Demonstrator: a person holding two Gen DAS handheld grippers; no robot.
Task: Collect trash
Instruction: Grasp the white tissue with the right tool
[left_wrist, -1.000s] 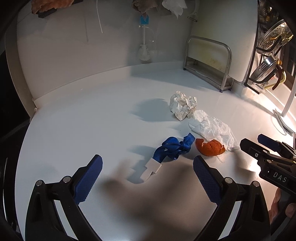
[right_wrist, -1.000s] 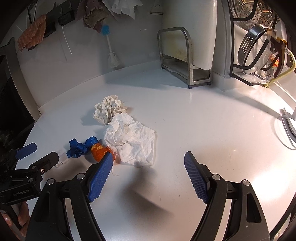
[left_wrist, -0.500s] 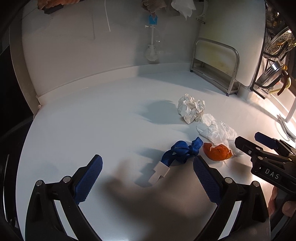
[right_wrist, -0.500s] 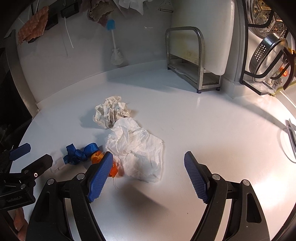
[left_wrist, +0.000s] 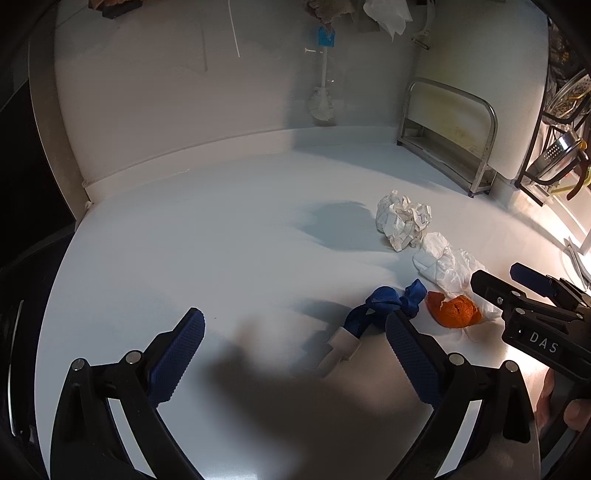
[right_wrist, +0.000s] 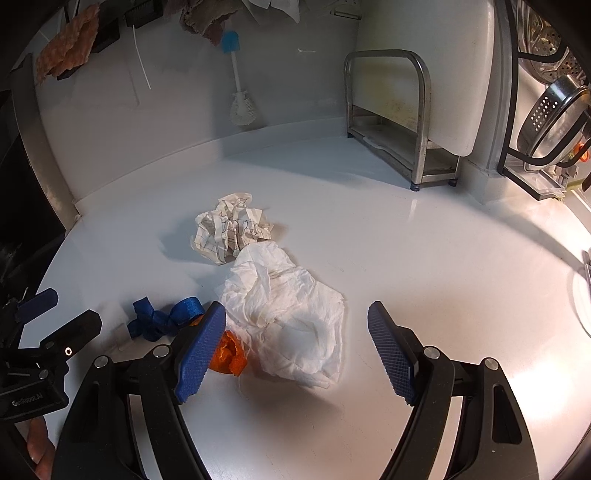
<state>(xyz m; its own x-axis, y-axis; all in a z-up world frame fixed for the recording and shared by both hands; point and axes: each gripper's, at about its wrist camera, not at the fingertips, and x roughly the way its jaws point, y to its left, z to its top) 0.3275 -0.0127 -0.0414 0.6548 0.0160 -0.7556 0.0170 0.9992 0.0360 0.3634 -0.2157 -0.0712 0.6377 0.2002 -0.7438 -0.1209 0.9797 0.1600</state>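
Right gripper (right_wrist: 295, 339) first: jaws spread wide, nothing between the pads, tilted down at the white counter (right_wrist: 424, 258). Straight ahead of it, framed between the two blue fingers, lies the tissue (right_wrist: 291, 310), a loose white sheet, crumpled and spread flat. Take that tissue as the landmark. Just beyond it, touching its far edge, sits the paper ball (right_wrist: 231, 229), checked and tightly scrunched. Tucked against the tissue's near-left corner is the orange peel (right_wrist: 231, 356), partly hidden behind the right gripper's left finger. Left of the peel trails the blue strap (right_wrist: 162, 319), knotted, its long axis running away from the tissue toward the left gripper.

Left gripper (left_wrist: 295, 354) now: also wide open, also empty. From its own camera the strap (left_wrist: 384, 306) with its white clip (left_wrist: 341, 343) lies just ahead, close to the inner side of its right-hand finger, while the peel (left_wrist: 454, 312) and tissue (left_wrist: 448, 264) sit further over to the right.

So the call looks plain: the tissue is the right hand's piece, centred in its jaws and nearer to it; the strap belongs to the left. The tissue lies low and wide, so the fingers would likely need to drop close to the counter and gather it rather than pinch an edge.
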